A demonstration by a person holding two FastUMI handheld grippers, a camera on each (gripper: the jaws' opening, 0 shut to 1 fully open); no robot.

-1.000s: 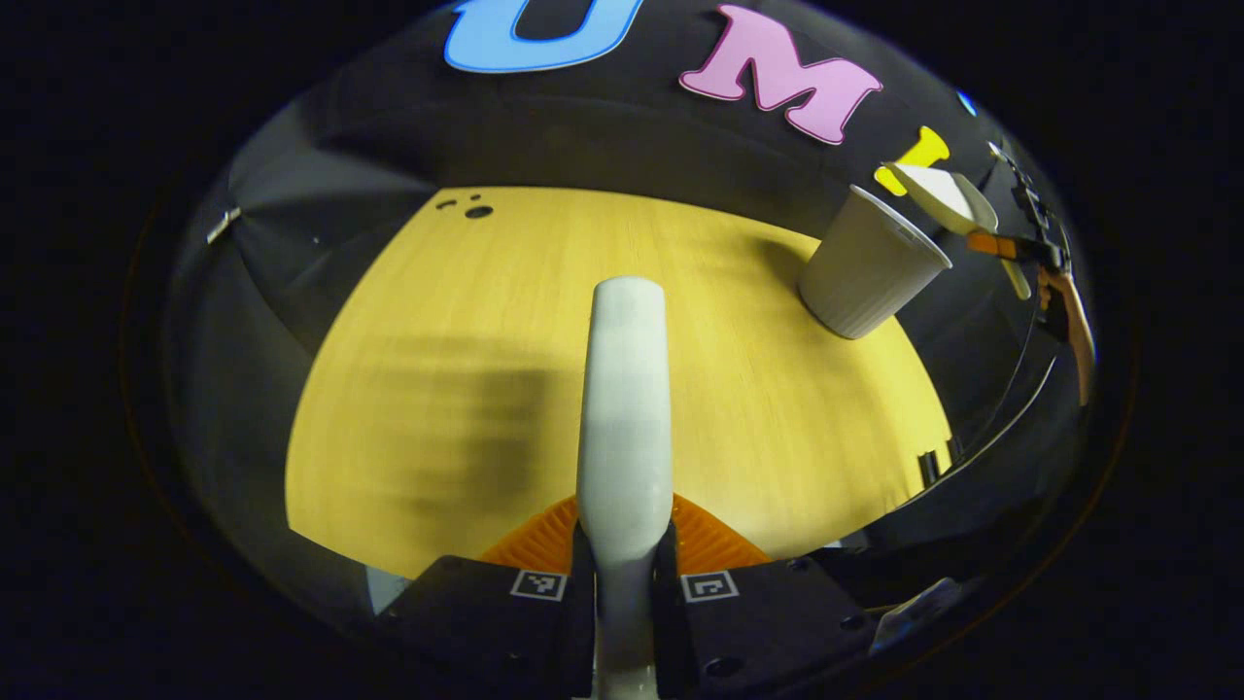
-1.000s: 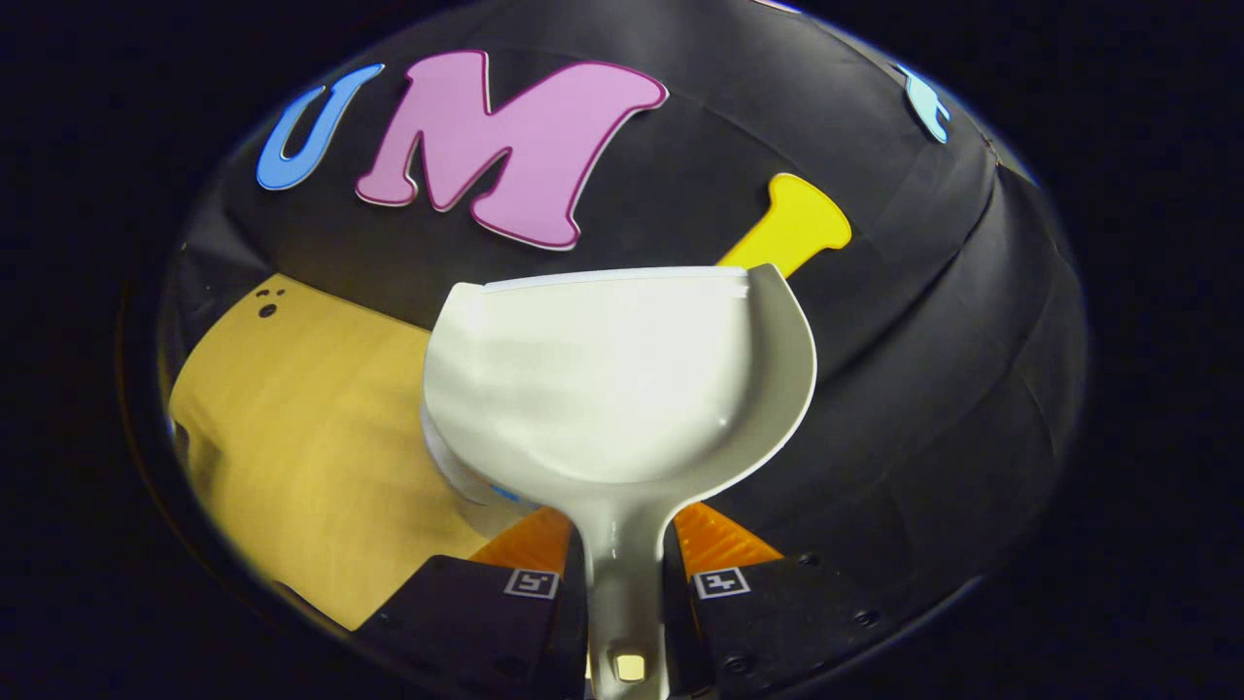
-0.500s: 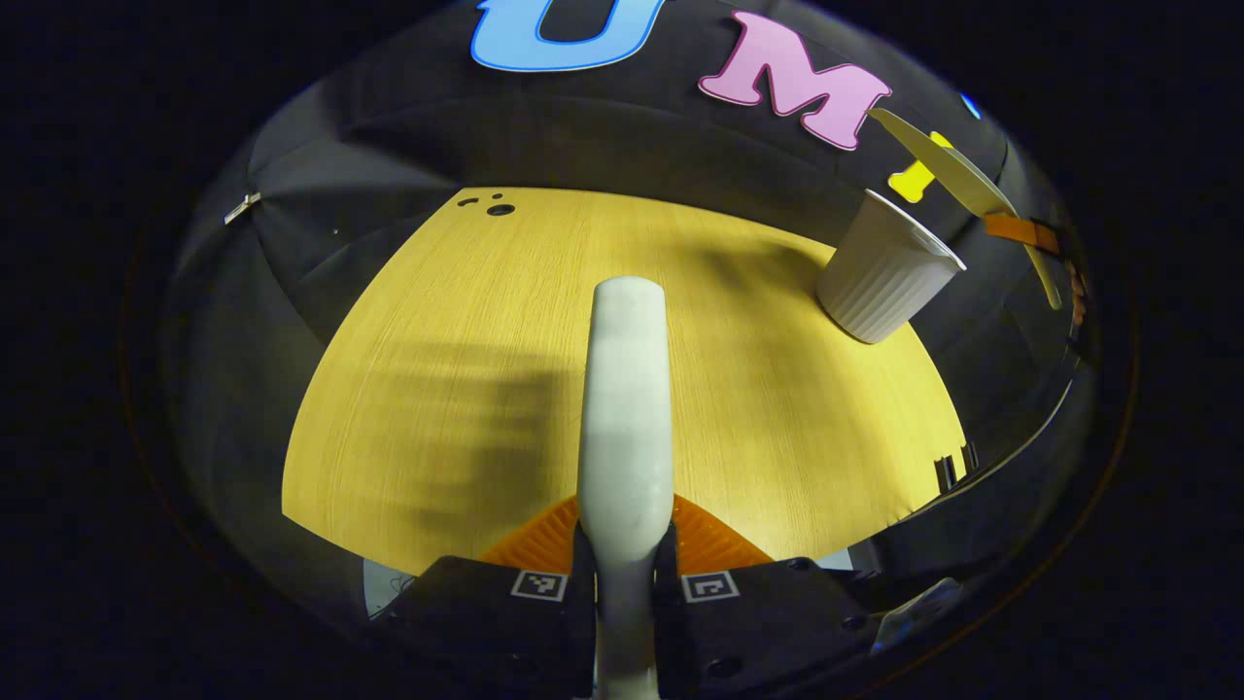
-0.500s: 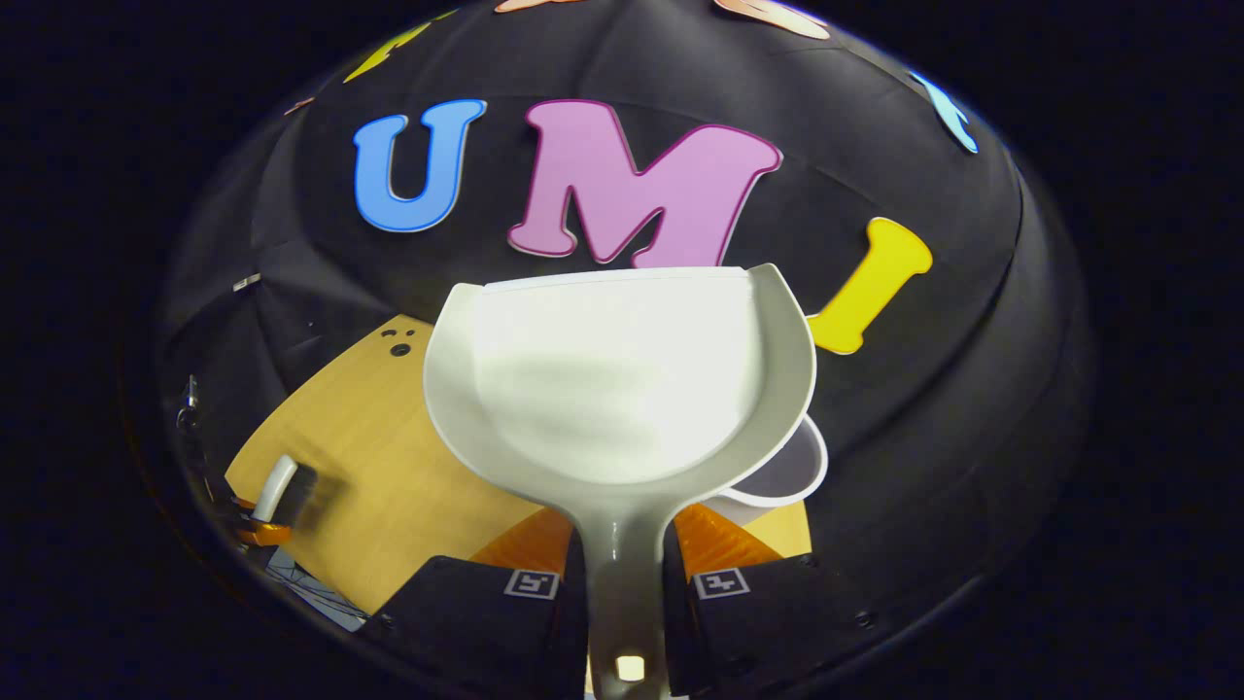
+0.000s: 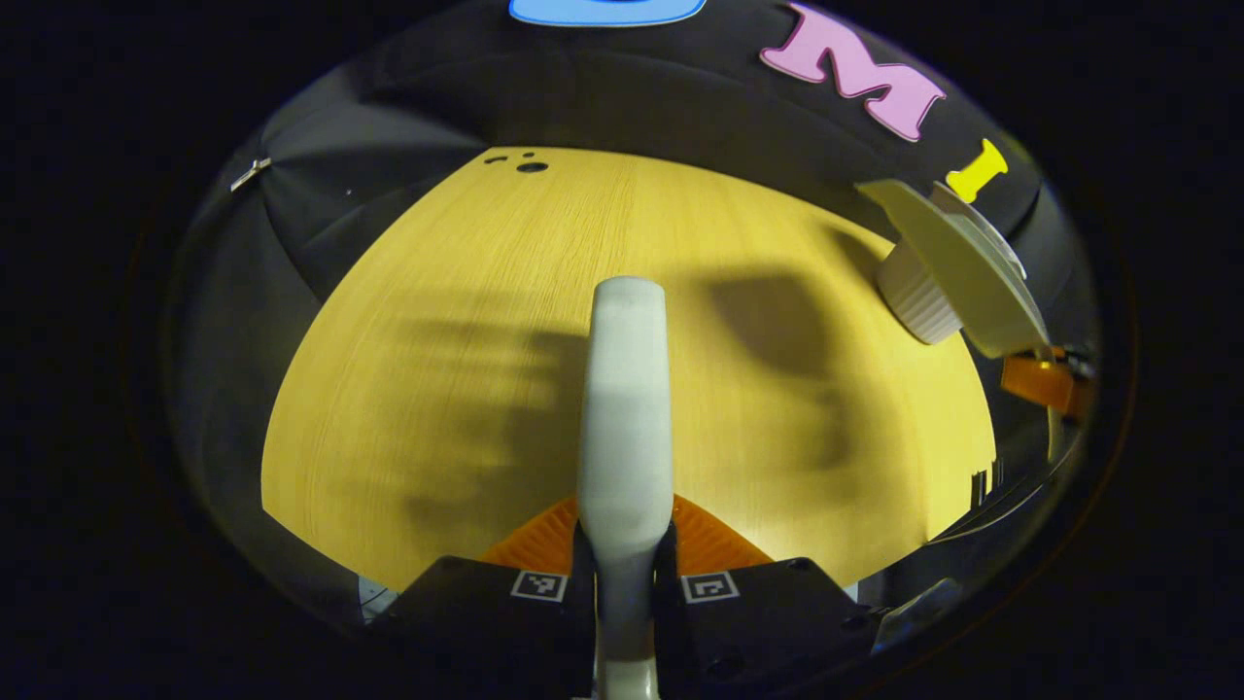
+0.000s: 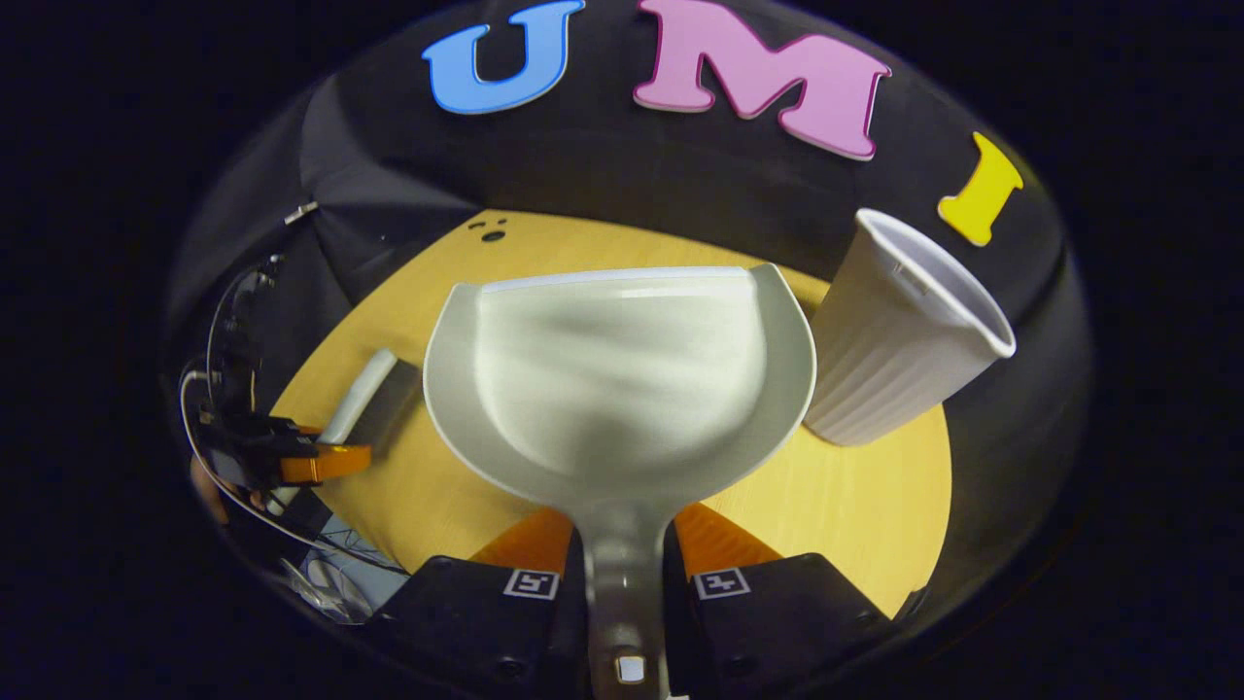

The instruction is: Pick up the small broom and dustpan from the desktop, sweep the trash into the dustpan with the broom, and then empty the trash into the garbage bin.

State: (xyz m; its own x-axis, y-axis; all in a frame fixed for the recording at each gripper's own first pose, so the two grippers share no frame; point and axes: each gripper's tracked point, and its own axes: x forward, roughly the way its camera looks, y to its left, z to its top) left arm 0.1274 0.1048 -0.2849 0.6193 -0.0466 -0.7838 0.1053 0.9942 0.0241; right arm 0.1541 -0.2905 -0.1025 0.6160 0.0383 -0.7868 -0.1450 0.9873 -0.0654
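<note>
Dustpan aloft, bin at right edge

Right gripper [image 6: 624, 583] clamps dustpan [image 6: 617, 374] by its handle; left gripper [image 5: 624, 574] clamps broom [image 5: 624, 389] over the desk [image 5: 466, 292]. Bin [image 6: 899, 331] near far-right edge. Both look light, rigid plastic; handles suit gripping.

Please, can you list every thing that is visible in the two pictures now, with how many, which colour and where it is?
Small broom: 1, white handle, held in the left tongs, over the desktop; bristle end dark in the right gripper view.
Dustpan: 1, white, held by its handle in the right tongs, above the desktop, beside the bin; no trash visible inside it.
Garbage bin: 1, white, ribbed, cup-shaped, standing on the far right part of the desktop; its inside is hidden.
Desktop: 1, yellow wood grain, with small dark holes near the far edge.
Cables: a few, dark, at the left tongs.
Left tongs: 1, shut on the broom handle.
Right tongs: 1, shut on the dustpan handle.
</note>
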